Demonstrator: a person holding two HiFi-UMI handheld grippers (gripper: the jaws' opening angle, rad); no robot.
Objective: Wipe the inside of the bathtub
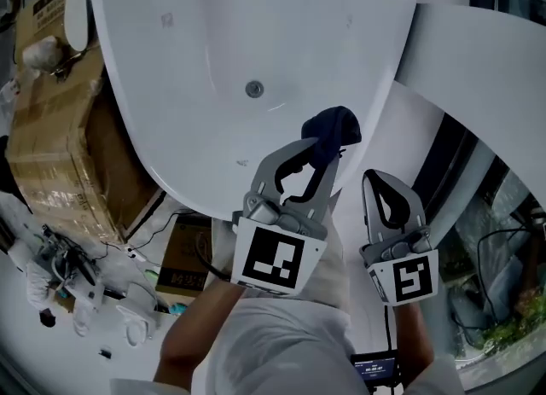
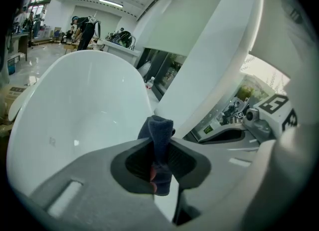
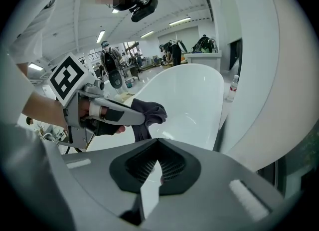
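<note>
A white oval bathtub [image 1: 213,35] fills the upper head view, with a round drain [image 1: 254,89] in its floor. My left gripper [image 1: 317,153] hangs over the tub's near rim, shut on a dark blue cloth [image 1: 334,129]. In the left gripper view the cloth [image 2: 158,147] is pinched between the jaws, bunched above the tips, with the tub [image 2: 75,120] beyond. My right gripper [image 1: 381,182] is to the right of the tub, jaws shut with nothing between them. The right gripper view shows its closed tips [image 3: 158,142], the left gripper [image 3: 137,117] with the cloth [image 3: 149,113], and the tub [image 3: 194,105].
Cardboard boxes [image 1: 60,137] stand left of the tub. Cables and small items [image 1: 77,282] lie on the floor at lower left. A second white tub's rim [image 1: 486,69] curves at the right, beside a dark glass panel [image 1: 444,171]. People stand far back in the hall [image 2: 84,28].
</note>
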